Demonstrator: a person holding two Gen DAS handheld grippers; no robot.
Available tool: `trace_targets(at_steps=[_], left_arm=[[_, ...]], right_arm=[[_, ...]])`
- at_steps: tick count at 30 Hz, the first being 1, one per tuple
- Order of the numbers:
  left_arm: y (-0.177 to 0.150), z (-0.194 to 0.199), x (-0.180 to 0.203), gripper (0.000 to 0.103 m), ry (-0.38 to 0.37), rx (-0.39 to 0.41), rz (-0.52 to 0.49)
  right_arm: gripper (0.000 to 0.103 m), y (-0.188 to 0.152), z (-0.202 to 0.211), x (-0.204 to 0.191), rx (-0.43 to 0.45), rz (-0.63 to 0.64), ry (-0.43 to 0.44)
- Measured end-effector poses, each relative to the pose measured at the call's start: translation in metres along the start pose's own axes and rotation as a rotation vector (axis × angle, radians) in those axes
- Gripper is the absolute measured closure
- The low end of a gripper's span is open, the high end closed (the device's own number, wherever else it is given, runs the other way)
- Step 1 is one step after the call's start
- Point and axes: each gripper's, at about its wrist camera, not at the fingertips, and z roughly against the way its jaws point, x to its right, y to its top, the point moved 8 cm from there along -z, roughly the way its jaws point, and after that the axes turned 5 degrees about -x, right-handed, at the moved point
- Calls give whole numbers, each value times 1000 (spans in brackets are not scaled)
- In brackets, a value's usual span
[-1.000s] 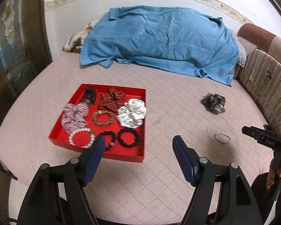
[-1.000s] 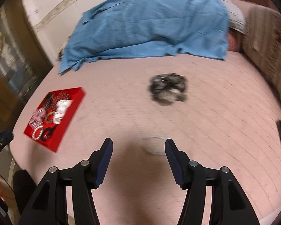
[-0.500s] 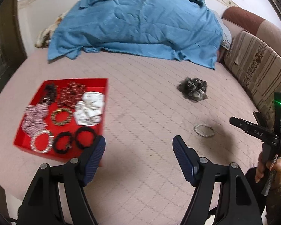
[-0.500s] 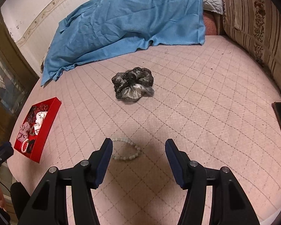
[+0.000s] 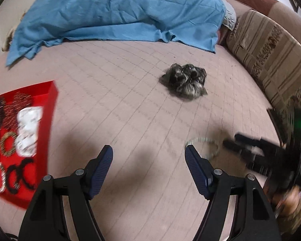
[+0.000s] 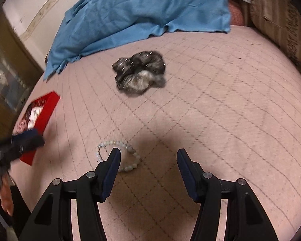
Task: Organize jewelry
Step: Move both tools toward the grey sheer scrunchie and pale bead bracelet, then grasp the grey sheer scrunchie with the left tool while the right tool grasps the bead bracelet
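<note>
I see the pink quilted bed [image 6: 220,104] with a blue sheet [image 6: 142,14] heaped at its far end, the red tray [image 5: 48,108] of jewelry at the left edge, and a dark scrunchie [image 6: 139,73] mid-bed. My left gripper [image 5: 148,154] hangs released over bare quilt. My right gripper [image 6: 148,156] is released too, its left finger over the pale bead bracelet [image 6: 130,164], probably not touching; the blur hides it.

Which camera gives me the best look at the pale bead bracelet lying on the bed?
The right wrist view. There the bead bracelet shows as a nearly whole ring on the quilted cover, with only one finger of the right tongs crossing it. The left wrist view shows only a blurred arc of it, partly hidden behind the left tongs.
</note>
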Motion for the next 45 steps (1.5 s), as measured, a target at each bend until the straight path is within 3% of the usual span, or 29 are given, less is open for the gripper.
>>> trace_targets(at_steps=[14,17,27,31,33,34,35,38,45], left_arm=[[91,-80,29,30,-96,-44,29],[102,-90,32,30,-133,-46,56],[118,-130,42,30,-193,-89,87],[117,-131,45,30,-168,-74,68],[116,-131,46,47,-152,-79,49],[114,-132,47,73,-149,-92,37],[113,-133,47,79,-154,-104,35],[110,-125,44,86,-171,-104,48],[91,-89,29,88,-153,-79,49]], right_arm=[[42,-3,-25,-32,28,197,-61],[46,-5,-27,-35,36,234,-101],[64,-3,-32,-42,52,283,-122],[74,-5,-33,-47,56,313,-124],[81,-4,-32,-48,55,319,-114],[87,-5,-32,-50,54,325,-107],[89,-5,-32,-52,54,329,-105],[96,-6,-31,-54,56,333,-94],[96,-8,-26,-51,50,242,-21]])
